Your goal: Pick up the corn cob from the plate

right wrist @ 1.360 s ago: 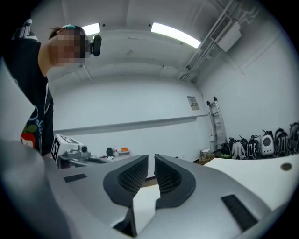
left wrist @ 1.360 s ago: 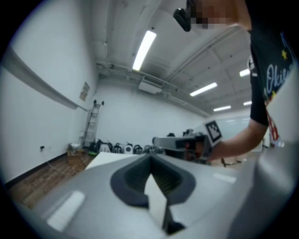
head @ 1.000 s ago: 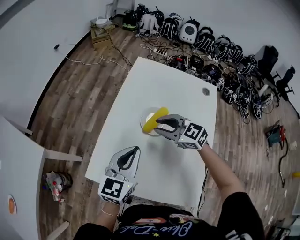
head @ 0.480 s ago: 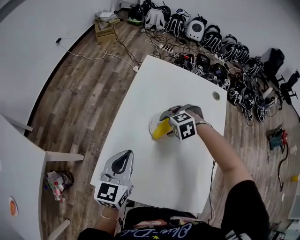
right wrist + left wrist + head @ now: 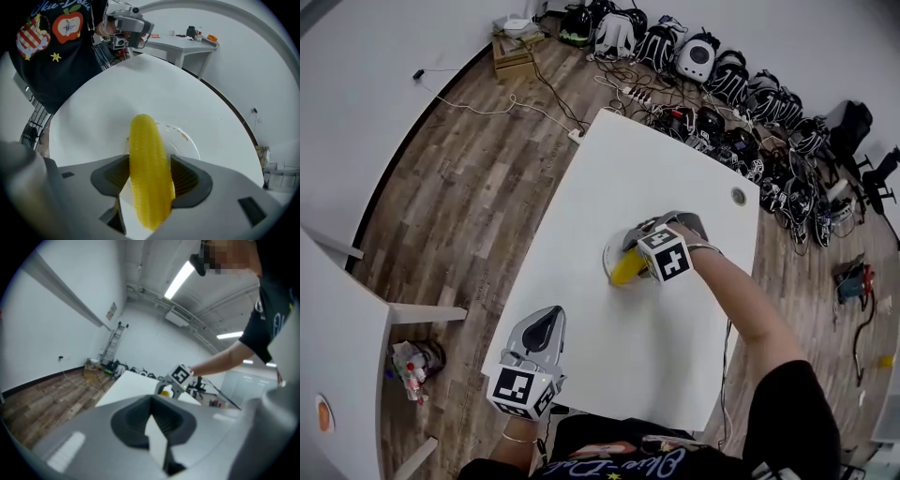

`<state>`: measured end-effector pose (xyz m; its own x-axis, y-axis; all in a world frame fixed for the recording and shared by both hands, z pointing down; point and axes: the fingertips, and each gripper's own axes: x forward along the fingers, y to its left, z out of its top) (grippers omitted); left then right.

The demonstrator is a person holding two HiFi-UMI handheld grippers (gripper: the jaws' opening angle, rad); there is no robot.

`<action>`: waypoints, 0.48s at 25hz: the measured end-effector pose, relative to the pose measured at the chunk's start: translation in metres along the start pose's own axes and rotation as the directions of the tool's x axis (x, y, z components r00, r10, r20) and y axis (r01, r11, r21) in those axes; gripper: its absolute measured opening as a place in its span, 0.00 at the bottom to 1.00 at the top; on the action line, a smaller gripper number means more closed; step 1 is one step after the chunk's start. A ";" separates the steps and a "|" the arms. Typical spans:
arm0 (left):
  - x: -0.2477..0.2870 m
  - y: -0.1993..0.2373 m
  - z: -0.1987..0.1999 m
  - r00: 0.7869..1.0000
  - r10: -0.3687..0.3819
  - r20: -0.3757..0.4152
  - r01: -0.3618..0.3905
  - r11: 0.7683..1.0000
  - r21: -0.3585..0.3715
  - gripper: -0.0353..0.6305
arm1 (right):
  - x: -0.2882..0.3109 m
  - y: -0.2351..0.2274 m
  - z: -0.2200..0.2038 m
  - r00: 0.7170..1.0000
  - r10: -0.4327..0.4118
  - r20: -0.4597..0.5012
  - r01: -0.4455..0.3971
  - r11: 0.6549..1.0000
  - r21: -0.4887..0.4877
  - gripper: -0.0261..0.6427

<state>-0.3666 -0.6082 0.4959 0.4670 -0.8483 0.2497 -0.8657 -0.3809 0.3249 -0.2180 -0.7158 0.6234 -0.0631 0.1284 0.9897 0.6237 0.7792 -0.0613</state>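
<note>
White table [image 5: 661, 178] | right gripper [image 5: 150, 180] fingers [image 5: 190, 180] spread astride corn cob [image 5: 146, 150] on plate [image 5: 193, 146] | left gripper [image 5: 151, 404] fingers [image 5: 127, 427] together

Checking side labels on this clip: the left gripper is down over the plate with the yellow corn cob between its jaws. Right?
No. It is the right gripper that is down over the plate with the yellow corn cob between its jaws; the right gripper view shows it. In the head view the left gripper sits by the table's near edge, away from the plate.
</note>
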 end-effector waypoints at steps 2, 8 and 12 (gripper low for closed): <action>0.002 -0.004 0.001 1.000 -0.010 0.000 0.010 1.000 -0.004 0.05 | 0.000 0.003 0.000 1.000 -0.026 -0.001 0.026 1.000 -0.015 0.44; 0.004 -0.023 0.009 0.999 -0.040 0.010 0.040 0.999 0.017 0.05 | -0.032 0.008 -0.004 0.945 -0.299 0.135 0.269 0.942 0.201 0.43; 0.011 -0.054 0.030 0.999 -0.035 0.038 0.029 0.990 0.140 0.05 | -0.105 0.023 -0.002 0.659 -0.664 0.353 0.330 0.677 0.658 0.43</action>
<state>-0.3204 -0.6079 0.4536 0.4895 -0.8478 0.2038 -0.8684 -0.4531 0.2013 -0.1956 -0.7119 0.5184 -0.7308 -0.2166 0.6473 -0.1114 0.9735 0.1999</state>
